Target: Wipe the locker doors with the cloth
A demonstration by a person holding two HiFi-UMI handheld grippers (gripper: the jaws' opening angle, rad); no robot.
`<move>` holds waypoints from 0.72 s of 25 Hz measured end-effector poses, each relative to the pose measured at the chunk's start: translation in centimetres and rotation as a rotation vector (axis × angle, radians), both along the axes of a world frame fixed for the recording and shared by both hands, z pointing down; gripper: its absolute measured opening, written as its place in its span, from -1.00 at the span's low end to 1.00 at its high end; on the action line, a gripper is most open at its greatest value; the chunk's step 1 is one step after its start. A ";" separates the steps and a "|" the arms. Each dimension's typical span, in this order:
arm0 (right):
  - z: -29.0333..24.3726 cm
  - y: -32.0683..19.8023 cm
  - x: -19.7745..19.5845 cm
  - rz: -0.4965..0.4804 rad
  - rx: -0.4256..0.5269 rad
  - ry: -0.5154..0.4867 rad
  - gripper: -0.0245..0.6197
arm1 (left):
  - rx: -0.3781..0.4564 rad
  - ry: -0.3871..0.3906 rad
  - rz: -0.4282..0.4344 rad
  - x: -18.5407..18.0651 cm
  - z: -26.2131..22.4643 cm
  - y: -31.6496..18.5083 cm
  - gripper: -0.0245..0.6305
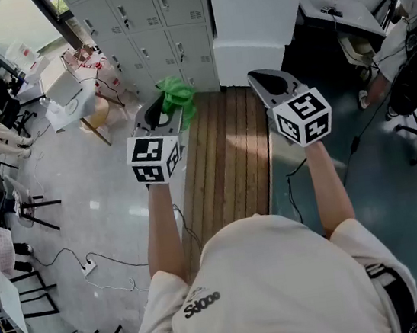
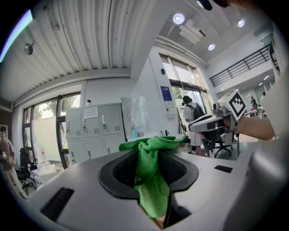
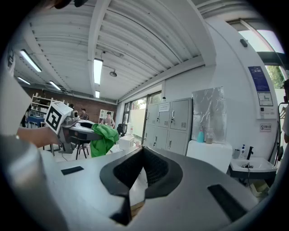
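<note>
A green cloth hangs bunched from my left gripper, which is shut on it; in the left gripper view the cloth fills the gap between the jaws. My right gripper is held level beside it, shut and empty, its jaw tips meeting. The grey locker doors stand ahead, beyond both grippers and apart from them. They also show in the left gripper view and the right gripper view. Each gripper sees the other: the right gripper, and the left gripper with the cloth.
A wooden slatted bench lies below the grippers. A white cabinet stands right of the lockers with a blue bottle on top. A sink is at the right; chairs and cables are on the floor at the left.
</note>
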State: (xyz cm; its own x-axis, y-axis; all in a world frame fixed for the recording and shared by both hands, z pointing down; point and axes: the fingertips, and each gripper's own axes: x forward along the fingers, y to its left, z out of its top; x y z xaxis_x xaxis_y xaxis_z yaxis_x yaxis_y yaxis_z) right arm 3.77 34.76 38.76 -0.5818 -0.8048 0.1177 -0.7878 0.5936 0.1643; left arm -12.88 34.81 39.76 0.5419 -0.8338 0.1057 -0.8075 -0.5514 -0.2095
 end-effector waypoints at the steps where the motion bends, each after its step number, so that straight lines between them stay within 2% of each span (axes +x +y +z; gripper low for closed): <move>1: -0.1 -0.2 0.2 0.000 0.000 0.001 -0.90 | -0.002 -0.002 0.000 0.2 0.0 -0.2 -0.52; 6: 0.1 -0.9 1.6 -0.011 -0.001 0.000 -0.90 | -0.013 -0.010 -0.007 1.5 0.2 -0.7 -0.52; 12: 0.2 -1.5 4.1 -0.043 -0.046 -0.124 -0.90 | -0.026 -0.031 -0.015 3.8 1.1 -1.1 -0.52; 18: 1.7 -2.6 6.8 -0.064 -0.058 -0.107 -0.90 | -0.044 -0.024 -0.041 6.0 2.4 -1.9 -0.52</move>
